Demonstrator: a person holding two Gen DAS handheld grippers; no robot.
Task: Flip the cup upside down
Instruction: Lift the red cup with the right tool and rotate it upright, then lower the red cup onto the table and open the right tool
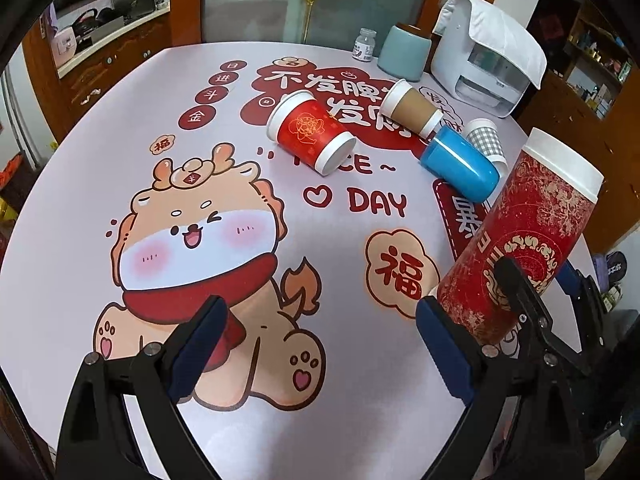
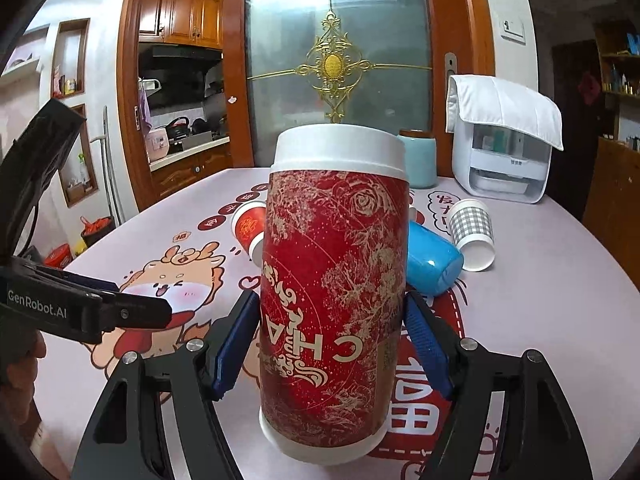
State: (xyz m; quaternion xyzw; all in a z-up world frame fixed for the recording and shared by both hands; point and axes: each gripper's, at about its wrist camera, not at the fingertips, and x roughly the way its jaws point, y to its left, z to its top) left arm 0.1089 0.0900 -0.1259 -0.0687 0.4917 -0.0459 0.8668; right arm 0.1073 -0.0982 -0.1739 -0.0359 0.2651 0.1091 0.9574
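Flip looked done: tall red gold-patterned paper cup [image 2: 334, 304] stood inverted near the surface's [image 1: 100, 168] right edge, right tool [image 2: 332, 344] barely clamping it, left tool [image 1: 320, 344] spread apart.

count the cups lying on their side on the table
4: red cup mid-table, brown cup behind it, blue cup and checked cup to their right. Others may hide behind the held tall red cup.

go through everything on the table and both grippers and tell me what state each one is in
Tall red cup: upright, lettering inverted, clamped.
Right gripper: shut on the tall red cup.
Left gripper: open, empty.
Short red cup: on its side.
Brown cup: on its side.
Blue cup: on its side.
Checked cup: tipped over.
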